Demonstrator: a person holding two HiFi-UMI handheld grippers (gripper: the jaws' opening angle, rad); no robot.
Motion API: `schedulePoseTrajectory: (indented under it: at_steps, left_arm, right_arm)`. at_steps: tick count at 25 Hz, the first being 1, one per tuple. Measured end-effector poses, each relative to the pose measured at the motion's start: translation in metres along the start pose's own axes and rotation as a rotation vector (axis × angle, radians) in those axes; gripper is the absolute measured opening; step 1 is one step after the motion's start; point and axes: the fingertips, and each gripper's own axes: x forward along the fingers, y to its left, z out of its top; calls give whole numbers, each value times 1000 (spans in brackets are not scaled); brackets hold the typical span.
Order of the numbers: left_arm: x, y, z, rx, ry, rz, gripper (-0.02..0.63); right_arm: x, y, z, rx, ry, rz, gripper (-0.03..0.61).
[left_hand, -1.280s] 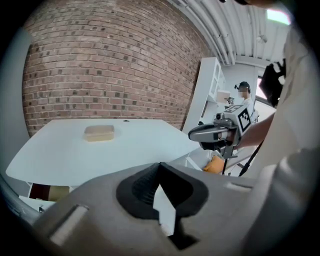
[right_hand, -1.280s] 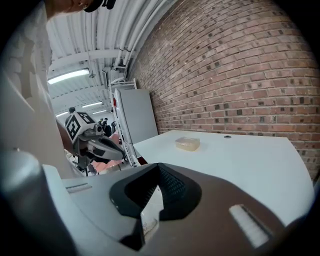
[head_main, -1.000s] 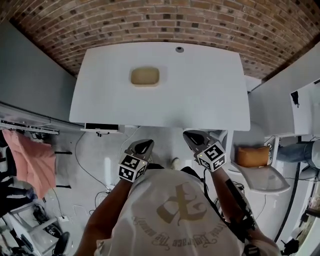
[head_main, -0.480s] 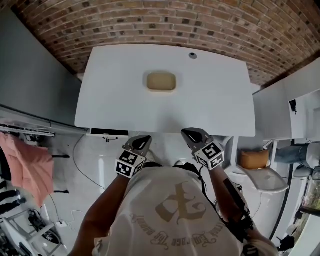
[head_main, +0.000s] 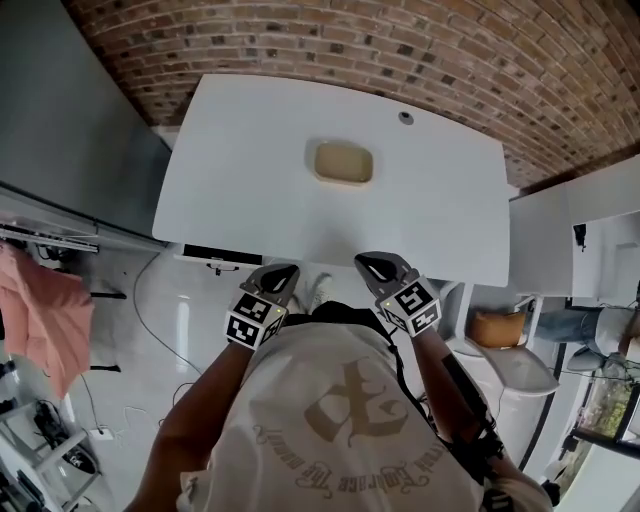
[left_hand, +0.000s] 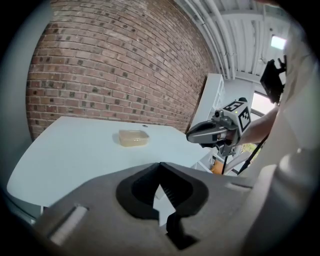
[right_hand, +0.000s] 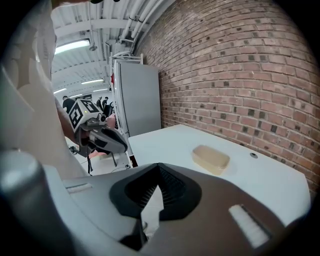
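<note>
A shallow beige lidded container (head_main: 344, 162) lies on the white table (head_main: 250, 200), toward its far side. Both grippers hang side by side just off the table's near edge, well short of the container. My left gripper (head_main: 283, 270) is shut with nothing in it; in its own view its tips (left_hand: 160, 168) meet, and the container (left_hand: 133, 137) sits ahead on the table. My right gripper (head_main: 372, 264) is also shut and empty, its tips (right_hand: 160, 169) together, with the container (right_hand: 211, 158) ahead to the right. Each gripper view shows the other gripper beside it.
A brick wall (head_main: 420, 50) runs behind the table. A grey cabinet (head_main: 70, 110) stands at the left and a white shelf unit (head_main: 575, 200) at the right. A small round hole (head_main: 405, 117) marks the tabletop's far edge. An orange bag (head_main: 497, 328) rests on a chair at right.
The table and container have drawn closer, and the container looks larger in both gripper views. Both grippers now hang nearer the table's near edge and stay shut.
</note>
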Motion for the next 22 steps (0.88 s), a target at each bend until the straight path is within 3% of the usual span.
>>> schedulePoseTrajectory:
  at_steps: [12,17,22]
  left_arm:
    - [-3,61,12,-85,-17,118,3]
    - [10,84,31,-112,-14,160,3]
    - [33,101,52,-136,-10,189,3]
  right_arm:
    - [66,-27,20,-76,85,118,8]
    - [90,-60,34,-107,100,148,8]
    - [110,-103,25,-209,198,149,8]
